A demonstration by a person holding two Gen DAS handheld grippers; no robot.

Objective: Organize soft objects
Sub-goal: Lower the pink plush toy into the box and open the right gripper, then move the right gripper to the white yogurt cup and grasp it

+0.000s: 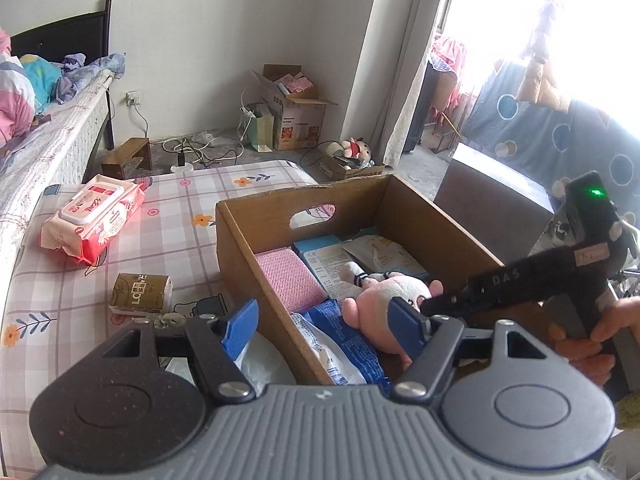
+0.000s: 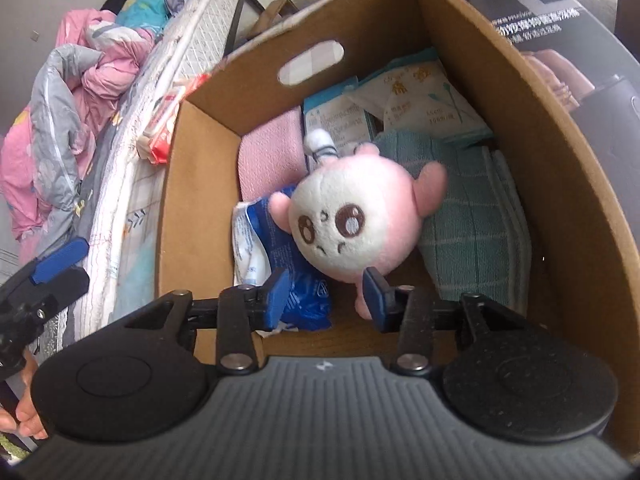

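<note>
The open brown cardboard box (image 1: 256, 240) is sitting on the checked floral bedsheet (image 1: 168, 200). Inside it, the pink-and-white plush toy (image 2: 352, 216) is lying on the blue plastic packet (image 2: 276, 256), beside the folded teal checked towel (image 2: 468, 216). The red wet-wipes pack (image 1: 94, 216) is lying left of the box.

A pink-and-white plush toy (image 2: 352, 216) lies beside a teal checked cloth (image 2: 468, 216) in a brown cardboard box (image 2: 576, 216).

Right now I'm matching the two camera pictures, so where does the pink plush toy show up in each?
Left wrist view: the pink plush toy lies right of centre, inside the cardboard box, just beyond the right gripper.
Right wrist view: the toy fills the centre, face up, just beyond the open jaws.
Shared landmark: the oval handle hole in the box's far wall.
</note>
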